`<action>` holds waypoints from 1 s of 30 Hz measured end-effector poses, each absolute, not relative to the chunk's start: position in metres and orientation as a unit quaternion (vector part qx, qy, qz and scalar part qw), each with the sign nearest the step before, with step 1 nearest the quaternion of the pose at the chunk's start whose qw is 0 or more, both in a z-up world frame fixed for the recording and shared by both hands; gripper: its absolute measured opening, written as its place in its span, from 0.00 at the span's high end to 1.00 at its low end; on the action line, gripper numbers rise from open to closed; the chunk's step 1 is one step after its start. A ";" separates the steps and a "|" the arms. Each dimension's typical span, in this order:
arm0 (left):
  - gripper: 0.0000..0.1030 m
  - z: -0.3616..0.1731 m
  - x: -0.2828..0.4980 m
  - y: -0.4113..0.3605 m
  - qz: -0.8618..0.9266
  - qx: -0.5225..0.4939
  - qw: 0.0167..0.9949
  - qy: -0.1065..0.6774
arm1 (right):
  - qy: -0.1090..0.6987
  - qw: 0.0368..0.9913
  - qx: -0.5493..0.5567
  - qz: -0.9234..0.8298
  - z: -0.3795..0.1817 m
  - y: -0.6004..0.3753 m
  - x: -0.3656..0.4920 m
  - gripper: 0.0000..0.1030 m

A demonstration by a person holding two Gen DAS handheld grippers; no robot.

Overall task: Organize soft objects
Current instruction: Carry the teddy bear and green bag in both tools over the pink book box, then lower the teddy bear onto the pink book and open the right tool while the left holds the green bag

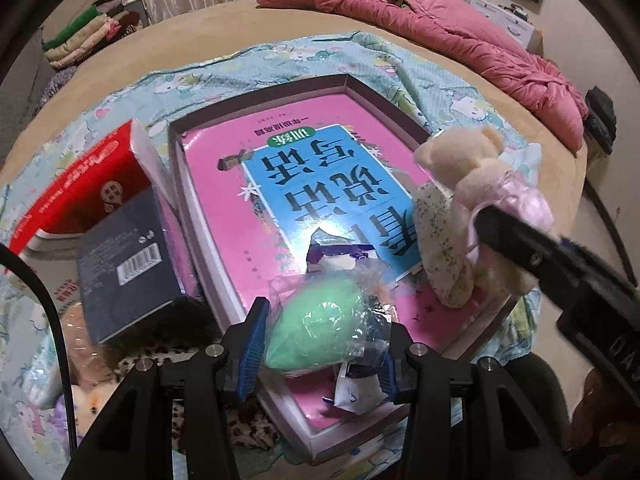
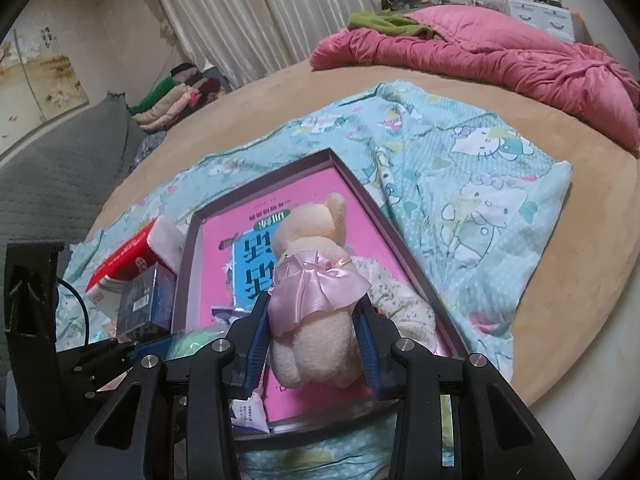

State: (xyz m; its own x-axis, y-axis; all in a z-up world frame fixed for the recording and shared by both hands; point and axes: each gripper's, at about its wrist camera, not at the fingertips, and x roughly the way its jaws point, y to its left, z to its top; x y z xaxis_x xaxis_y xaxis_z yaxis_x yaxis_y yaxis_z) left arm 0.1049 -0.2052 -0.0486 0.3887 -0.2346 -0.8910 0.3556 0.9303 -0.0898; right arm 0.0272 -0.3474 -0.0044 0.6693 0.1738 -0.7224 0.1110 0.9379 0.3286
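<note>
Across the middle of both views lies one shallow tray (image 1: 176,148) with a dark rim, its floor a pink sheet printed with a blue panel of characters, resting on a pale blue cartoon-print blanket (image 2: 472,184) spread over a tan bed (image 2: 580,280). At the bottom centre of the left wrist view, the left tool (image 1: 320,344) is closed on one green soft toy (image 1: 316,332) wrapped in clear plastic, held over the near end of the tray. At the bottom centre of the right wrist view, the right tool (image 2: 312,344) is clamped on the lower body of one cream teddy bear (image 2: 312,280) in a pink satin skirt; the bear sits upright over the tray, its head toward the far rim. Just beside the bear, at the tray's right edge, lies one floral fabric pouch (image 1: 436,240). One small white and blue packet (image 2: 248,412) shows at the tray's near edge.

Left of the tray sit two boxes: one red box (image 1: 92,188) and, against it, one dark box (image 1: 128,268) with a barcode label. At the upper right of each frame one pink quilt (image 2: 500,56) is heaped on the bed with one green cloth (image 2: 384,22) on top. One pile of folded clothes (image 1: 92,36) shows at the upper left.
</note>
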 end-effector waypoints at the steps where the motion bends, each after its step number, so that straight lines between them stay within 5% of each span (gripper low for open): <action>1: 0.54 -0.049 0.105 -0.205 -0.179 0.054 0.831 0.525 | 0.410 0.895 0.174 0.019 -0.006 -0.347 0.028 0.60; 30: 0.54 -0.061 0.103 -0.200 -0.175 0.056 0.829 0.529 | 0.458 0.878 0.137 0.021 -0.035 -0.329 0.045 0.58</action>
